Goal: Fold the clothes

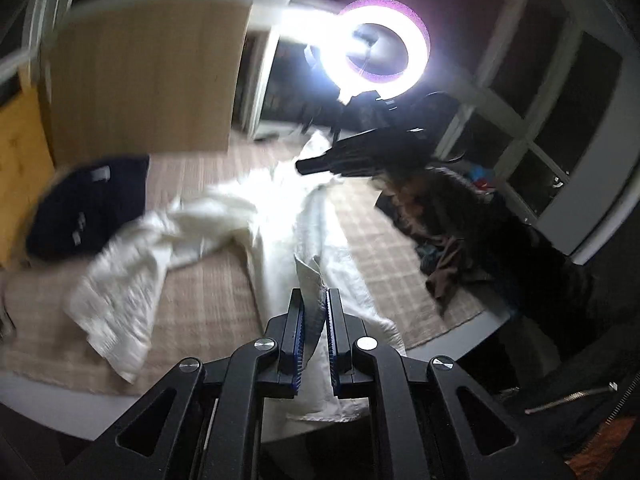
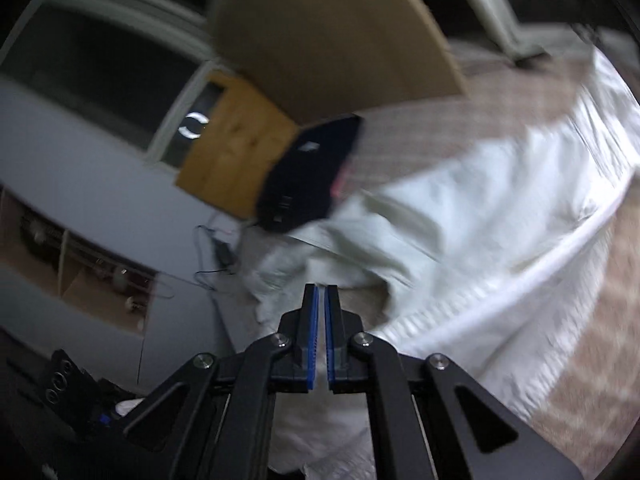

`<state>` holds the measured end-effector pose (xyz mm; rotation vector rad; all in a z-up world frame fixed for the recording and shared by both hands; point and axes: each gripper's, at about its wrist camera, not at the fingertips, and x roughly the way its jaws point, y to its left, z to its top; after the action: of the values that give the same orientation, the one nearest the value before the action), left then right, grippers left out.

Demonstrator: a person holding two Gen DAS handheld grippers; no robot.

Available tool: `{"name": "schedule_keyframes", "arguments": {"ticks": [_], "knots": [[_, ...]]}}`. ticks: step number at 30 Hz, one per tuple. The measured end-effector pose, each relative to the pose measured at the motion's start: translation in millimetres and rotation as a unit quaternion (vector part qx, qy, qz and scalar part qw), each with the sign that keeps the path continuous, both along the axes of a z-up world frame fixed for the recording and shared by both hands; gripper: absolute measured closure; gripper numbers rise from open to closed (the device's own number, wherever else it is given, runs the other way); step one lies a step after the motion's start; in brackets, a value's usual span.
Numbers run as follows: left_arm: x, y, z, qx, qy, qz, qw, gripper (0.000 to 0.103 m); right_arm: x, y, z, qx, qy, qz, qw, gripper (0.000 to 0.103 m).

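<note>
Home room: checked rug (image 1: 208, 300), white-framed windows (image 1: 560, 92), clothes pile (image 1: 448, 256).

Bed (image 1: 208, 296) covered by a beige checked spread, pale edge showing at the near side. A white garment (image 1: 276, 216) lay rumpled across its middle, running from the far end to the near edge and partly lifted off the spread. A folded dark garment (image 1: 88, 208) sat on the spread just beside it. A heap of dark mixed clothes (image 1: 440, 236) lay along the opposite side.
</note>
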<state>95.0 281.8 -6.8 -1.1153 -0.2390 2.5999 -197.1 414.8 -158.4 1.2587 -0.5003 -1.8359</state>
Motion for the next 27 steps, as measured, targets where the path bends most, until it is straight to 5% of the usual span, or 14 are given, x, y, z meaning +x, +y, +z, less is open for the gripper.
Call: {"name": "schedule_keyframes", "arguments": {"ticks": [5,10,14,17,22,24,27], "knots": [[3.0,65.0,-19.6,-0.002,-0.021,-0.103,0.9944,0.093,15.5,41.0,-21.3,0.055,-0.014,-0.018,0.998,0.099],[-12.3,152.5,-124.1,0.014,-0.126,-0.216,0.9682,0.093,34.3,89.6,-96.5,0.107,-0.073,-0.05,0.99,0.099],[-27.0,187.0,-196.1,0.011,-0.205,-0.228,0.9518,0.094,39.0,117.5,-145.9,0.127,-0.106,-0.086,0.983,0.097],[-33.0,197.7,-219.1,0.027,-0.239,-0.219,0.9456,0.083,42.3,135.0,-151.5,0.107,-0.109,-0.099,0.983,0.097],[-4.1,172.2,-172.8,0.019,-0.202,-0.204,0.9577,0.076,57.8,140.5,-119.3,0.167,-0.043,-0.086,0.981,0.093],[1.2,134.9,-156.4,0.007,-0.184,-0.157,0.9703,0.071,69.3,135.7,-102.4,0.171,-0.013,-0.07,0.983,0.091],[7.6,58.4,-141.9,-0.003,-0.178,-0.043,0.983,0.063,97.7,124.3,-86.2,0.139,0.001,-0.048,0.989,0.075]]}}
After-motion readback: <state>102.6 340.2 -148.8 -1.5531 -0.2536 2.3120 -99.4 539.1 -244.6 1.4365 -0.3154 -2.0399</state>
